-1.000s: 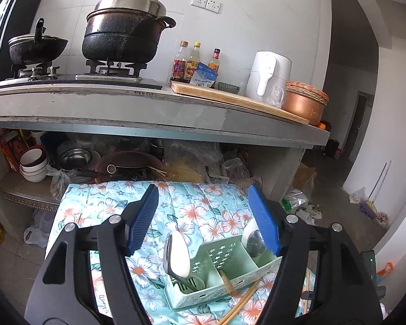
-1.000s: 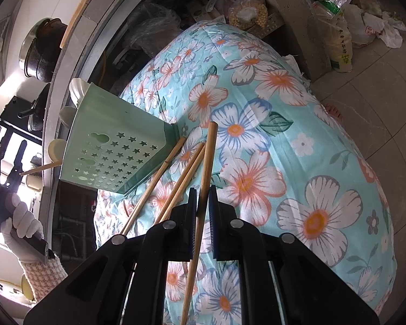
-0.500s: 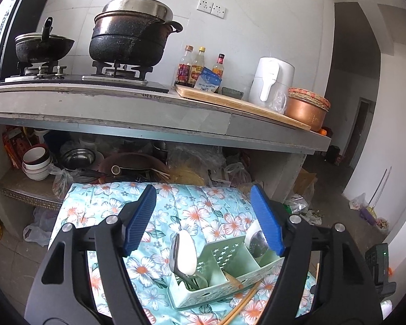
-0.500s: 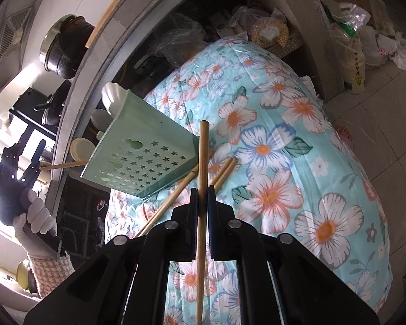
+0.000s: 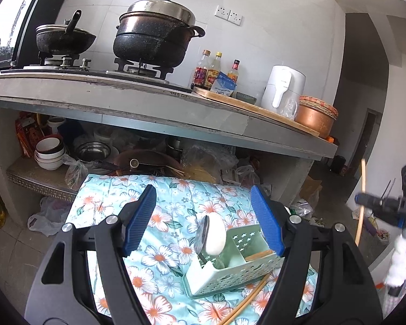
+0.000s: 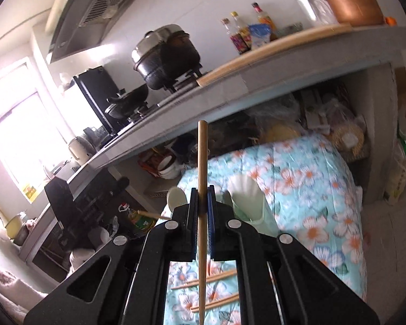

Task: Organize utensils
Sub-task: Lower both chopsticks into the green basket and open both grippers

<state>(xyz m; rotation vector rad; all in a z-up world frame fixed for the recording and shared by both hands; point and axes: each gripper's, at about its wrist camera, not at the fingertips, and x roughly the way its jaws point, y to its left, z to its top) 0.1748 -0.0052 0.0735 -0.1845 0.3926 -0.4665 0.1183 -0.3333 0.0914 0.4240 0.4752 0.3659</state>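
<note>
One slim wooden chopstick pinched in right gripper.

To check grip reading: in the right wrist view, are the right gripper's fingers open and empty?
No: the right gripper is shut on a chopstick standing upright between its fingers.

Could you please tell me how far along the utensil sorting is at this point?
Spoons and at least one chopstick already stand in the green caddy. The right gripper has its jaws shut on one chopstick, lifted. Several loose chopsticks remain on the floral cloth.
</note>
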